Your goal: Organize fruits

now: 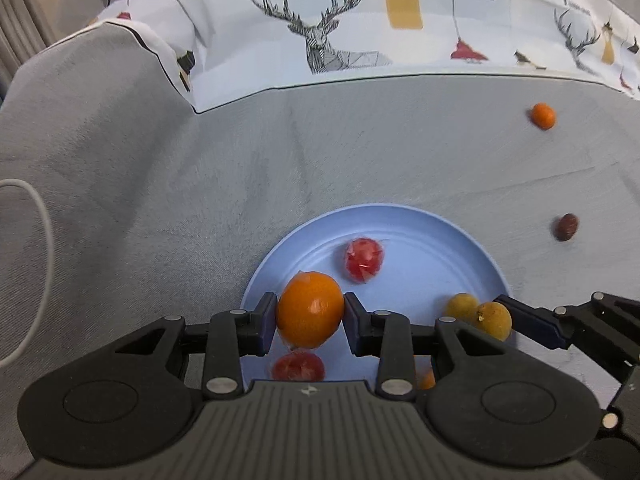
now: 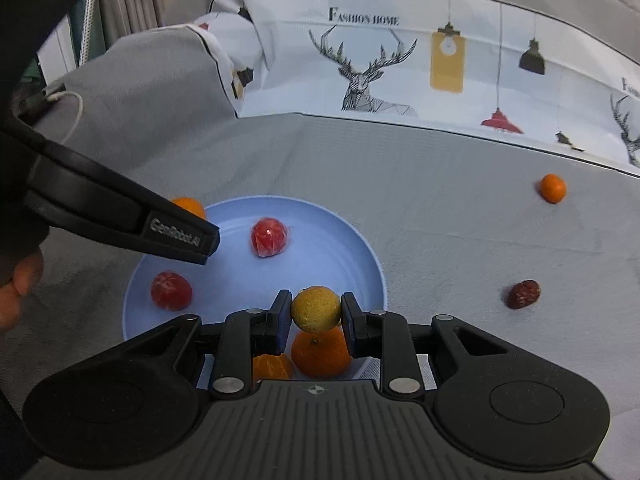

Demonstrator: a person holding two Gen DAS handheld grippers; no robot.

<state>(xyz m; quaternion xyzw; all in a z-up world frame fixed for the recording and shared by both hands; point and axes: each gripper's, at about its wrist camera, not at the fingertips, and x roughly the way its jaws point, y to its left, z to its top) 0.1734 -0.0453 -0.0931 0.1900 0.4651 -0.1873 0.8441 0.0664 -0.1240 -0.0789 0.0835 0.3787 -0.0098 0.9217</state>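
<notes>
In the left wrist view my left gripper point(image 1: 310, 312) is shut on an orange tangerine point(image 1: 310, 304), held over the near left part of a light blue plate point(image 1: 420, 240). My right gripper point(image 2: 316, 312) is shut on a small yellow round fruit point(image 2: 316, 309) above the plate's point(image 2: 320, 248) near right side. Two red wrapped fruits point(image 2: 269, 237) point(image 2: 171, 291) and two oranges point(image 2: 320, 354) point(image 2: 272, 366) lie on the plate. Another yellow fruit point(image 1: 462, 306) sits next to the held one point(image 1: 494, 320). Off the plate, a small orange point(image 2: 553, 188) and a dark red date point(image 2: 523, 294) rest on the grey cloth.
A white fabric printed with deer and lamps point(image 1: 320, 40) borders the grey surface at the back. A grey cushion point(image 1: 100, 100) rises at the left, with a white cable point(image 1: 44, 240) on it. A hand point(image 2: 20, 284) shows at the left edge.
</notes>
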